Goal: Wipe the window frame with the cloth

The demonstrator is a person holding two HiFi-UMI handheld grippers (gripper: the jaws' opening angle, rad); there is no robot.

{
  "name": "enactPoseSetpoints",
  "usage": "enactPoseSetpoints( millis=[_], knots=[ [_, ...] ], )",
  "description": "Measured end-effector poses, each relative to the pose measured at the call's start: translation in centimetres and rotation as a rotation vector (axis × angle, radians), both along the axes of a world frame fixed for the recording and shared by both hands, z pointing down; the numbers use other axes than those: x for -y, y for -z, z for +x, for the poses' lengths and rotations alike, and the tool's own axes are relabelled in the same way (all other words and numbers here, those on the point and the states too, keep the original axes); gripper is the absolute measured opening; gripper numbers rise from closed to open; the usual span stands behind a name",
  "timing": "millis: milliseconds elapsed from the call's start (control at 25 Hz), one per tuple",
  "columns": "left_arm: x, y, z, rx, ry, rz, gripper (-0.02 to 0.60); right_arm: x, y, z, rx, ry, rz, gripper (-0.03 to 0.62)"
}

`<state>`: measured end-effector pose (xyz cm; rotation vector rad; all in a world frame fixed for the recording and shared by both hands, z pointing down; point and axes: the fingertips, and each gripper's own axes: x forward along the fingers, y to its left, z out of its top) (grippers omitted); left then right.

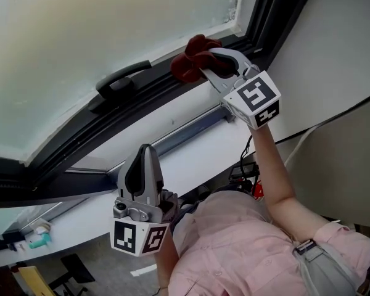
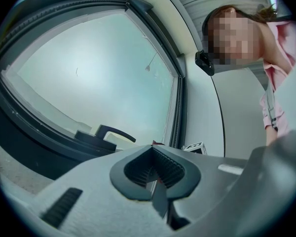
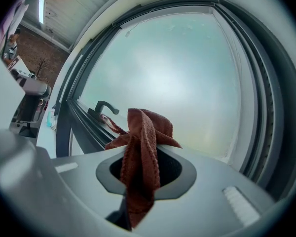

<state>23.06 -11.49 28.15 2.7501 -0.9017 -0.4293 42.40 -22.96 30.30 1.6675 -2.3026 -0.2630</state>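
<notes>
Cloth (image 3: 144, 132) within jaws of right tool (image 3: 146, 176)

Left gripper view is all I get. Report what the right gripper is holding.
Observer: The right gripper is shut on a dark red cloth.
Operator: Place that cloth on the window for me.
Observer: In the head view it is bunched against the dark window frame, between the handle and the frame's corner.
Operator: Now locate my left gripper.
Observer: The left gripper is held low over the white sill, clear of the frame.
</notes>
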Motion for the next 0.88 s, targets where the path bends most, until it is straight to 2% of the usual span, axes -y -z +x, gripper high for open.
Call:
enactPoseSetpoints(
  millis=[360,880],
  knots=[
    [-0.3,0.9,0.7,-0.010,0.007,0.000,-0.003,-0.6,0.8,3.9,-0.008,-0.050,-0.005,0.075],
    [-0.9,0.6,0.3,-0.015,0.016,-0.009,-0.003,-0.8,1.1,5.7,-0.016,-0.086,0.021,0.075]
  ],
)
